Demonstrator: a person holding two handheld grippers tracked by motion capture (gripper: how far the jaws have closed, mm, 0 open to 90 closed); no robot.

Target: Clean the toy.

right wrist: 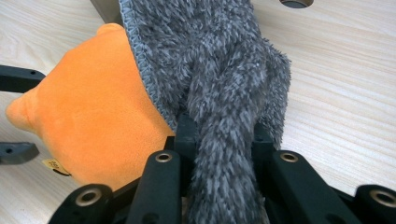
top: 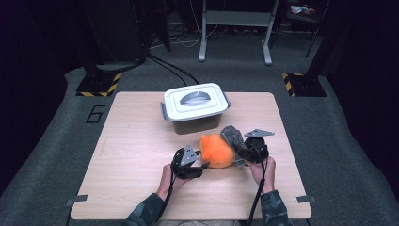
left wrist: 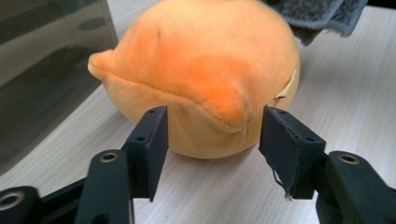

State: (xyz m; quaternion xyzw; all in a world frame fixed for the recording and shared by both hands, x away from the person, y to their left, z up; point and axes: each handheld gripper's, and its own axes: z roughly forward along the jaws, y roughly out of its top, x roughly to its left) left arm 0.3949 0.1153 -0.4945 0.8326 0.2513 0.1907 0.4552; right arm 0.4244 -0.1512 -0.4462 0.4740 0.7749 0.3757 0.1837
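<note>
orange plush toy (left wrist: 201,79) on table (top: 127,155), just before lidded storage box (top: 196,107) | left tool (left wrist: 212,135) spread apart, flanking toy | right tool (right wrist: 217,135) clamped on grey fuzzy cloth (right wrist: 219,70) draped against toy | risk: plush slipping aside on closing | toy's tag seen from gripper views alone

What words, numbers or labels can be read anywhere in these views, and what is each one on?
"6": a dark numeral on the grey carpet floor, left of the light wooden table.
The small tan tag on the round orange plush toy: too small to read.
The white-lidded grey plastic box, the fluffy grey cloth and both grippers carry no readable text.
</note>
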